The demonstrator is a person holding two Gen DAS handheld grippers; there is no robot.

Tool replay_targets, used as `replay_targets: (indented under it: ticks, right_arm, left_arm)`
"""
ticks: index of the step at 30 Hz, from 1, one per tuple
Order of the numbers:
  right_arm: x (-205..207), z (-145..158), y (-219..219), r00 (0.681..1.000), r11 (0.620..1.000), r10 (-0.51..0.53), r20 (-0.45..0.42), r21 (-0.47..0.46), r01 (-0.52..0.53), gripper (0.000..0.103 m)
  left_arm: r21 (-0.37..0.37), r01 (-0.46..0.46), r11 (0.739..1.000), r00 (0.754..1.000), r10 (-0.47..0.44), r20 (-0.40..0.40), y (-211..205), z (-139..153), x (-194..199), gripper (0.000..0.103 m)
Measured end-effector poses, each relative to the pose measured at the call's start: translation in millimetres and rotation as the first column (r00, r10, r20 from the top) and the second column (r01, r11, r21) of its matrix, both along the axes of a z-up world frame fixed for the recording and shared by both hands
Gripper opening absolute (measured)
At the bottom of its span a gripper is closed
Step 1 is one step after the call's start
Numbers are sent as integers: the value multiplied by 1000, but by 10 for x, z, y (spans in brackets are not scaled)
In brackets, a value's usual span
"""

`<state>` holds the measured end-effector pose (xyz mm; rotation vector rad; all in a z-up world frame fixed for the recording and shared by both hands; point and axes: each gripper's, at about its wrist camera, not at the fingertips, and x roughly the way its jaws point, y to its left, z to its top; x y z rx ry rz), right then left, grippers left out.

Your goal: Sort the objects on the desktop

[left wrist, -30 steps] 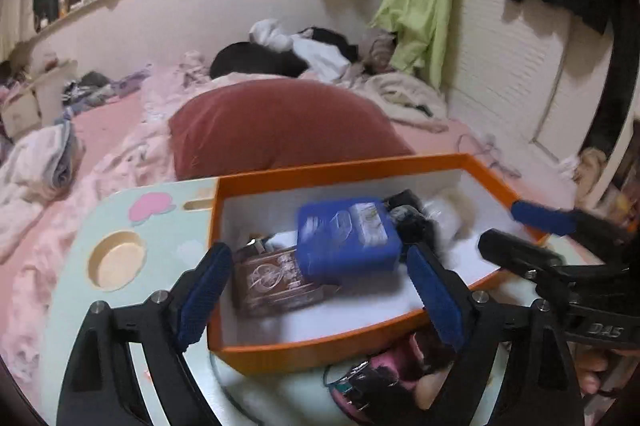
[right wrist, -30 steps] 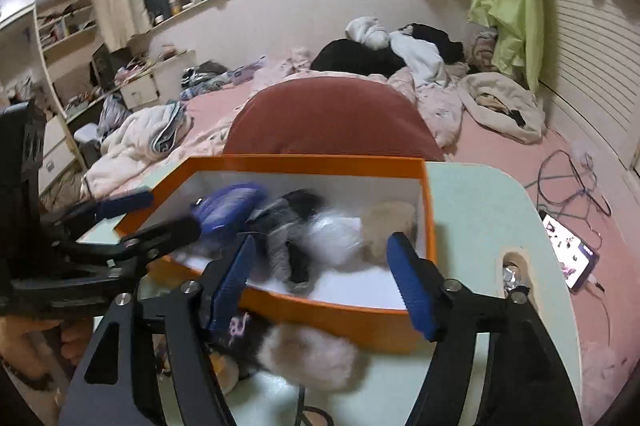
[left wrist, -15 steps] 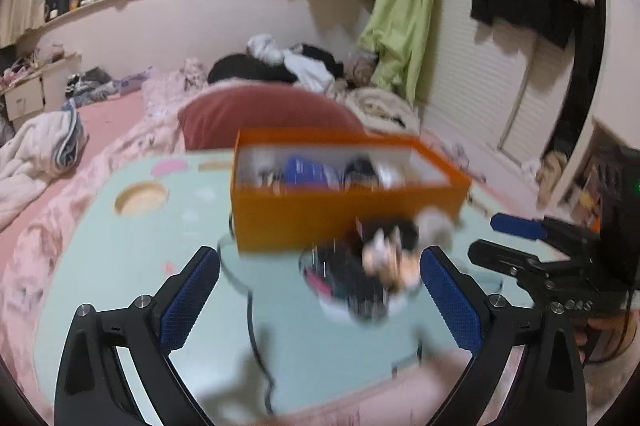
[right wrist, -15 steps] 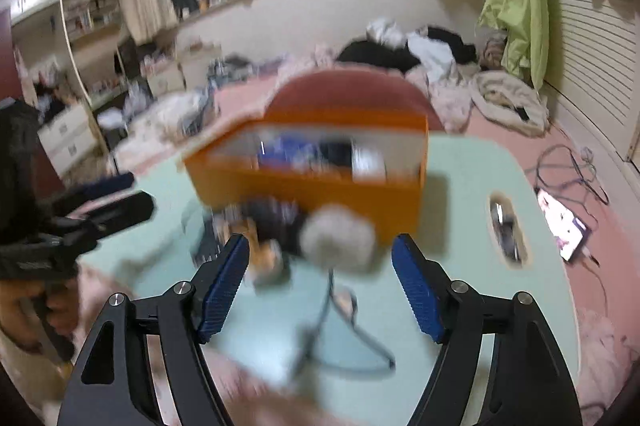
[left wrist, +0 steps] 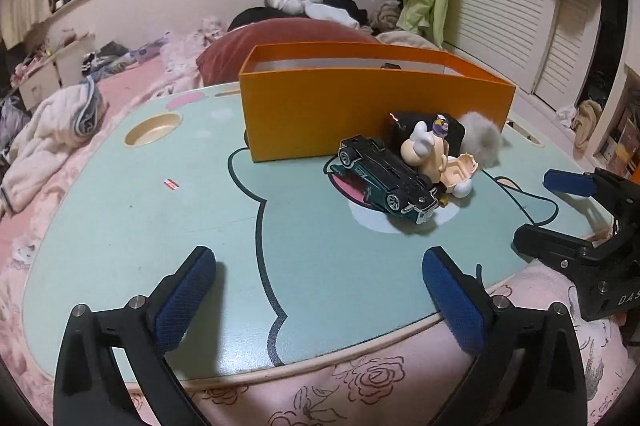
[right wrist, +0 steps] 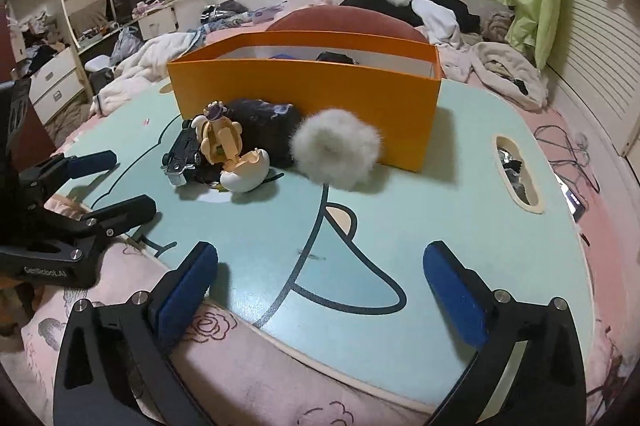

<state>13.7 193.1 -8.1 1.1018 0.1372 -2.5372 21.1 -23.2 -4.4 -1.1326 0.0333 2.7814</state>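
An orange box (left wrist: 372, 110) (right wrist: 304, 94) stands on the pale green table (left wrist: 160, 226) (right wrist: 400, 226); dark items show inside over its rim. In front of it lie an upturned dark green toy car (left wrist: 386, 180) (right wrist: 182, 152), a cream figurine with an egg shell (left wrist: 434, 154) (right wrist: 232, 154), a black pouch (right wrist: 264, 122) and a grey fluffy ball (left wrist: 482, 140) (right wrist: 334, 150). My left gripper (left wrist: 320, 294) (right wrist: 104, 182) is open and empty at the table's near edge. My right gripper (right wrist: 320, 290) (left wrist: 560, 214) is open and empty, also at the near edge.
The table rests on a pink bed with a red cushion (left wrist: 288, 38) behind the box. A round cup hole (left wrist: 152, 130) sits at the table's left, a slot (right wrist: 516, 174) at its right. Clothes, drawers and a phone on a cable (right wrist: 576, 202) lie around.
Both grippers pulled back and down from over the box to the table's near edge. The box and toys now appear farther away. Both stay open.
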Motion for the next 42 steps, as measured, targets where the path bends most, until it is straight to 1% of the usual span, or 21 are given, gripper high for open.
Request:
replay_targets:
  ticks: [5, 13, 39, 42]
  right_arm:
    - [77, 18, -20, 1000, 1000, -13, -18, 28, 14, 102]
    - [108, 25, 18, 999, 1000, 7, -34, 10, -7, 102]
    - [132, 38, 10, 999, 1000, 9, -35, 6, -9, 102]
    - [134, 38, 11, 999, 1000, 9, -35, 5, -9, 102]
  left_arm:
    - [0, 1, 1000, 1000, -1, 1, -1, -1, 4, 102]
    - [5, 5, 1000, 1000, -5, -2, 18, 1, 19, 102]
    - [12, 7, 1000, 1000, -7, -5, 41, 16, 33, 102]
    - [29, 17, 999, 1000, -17, -12, 23, 23, 48, 102]
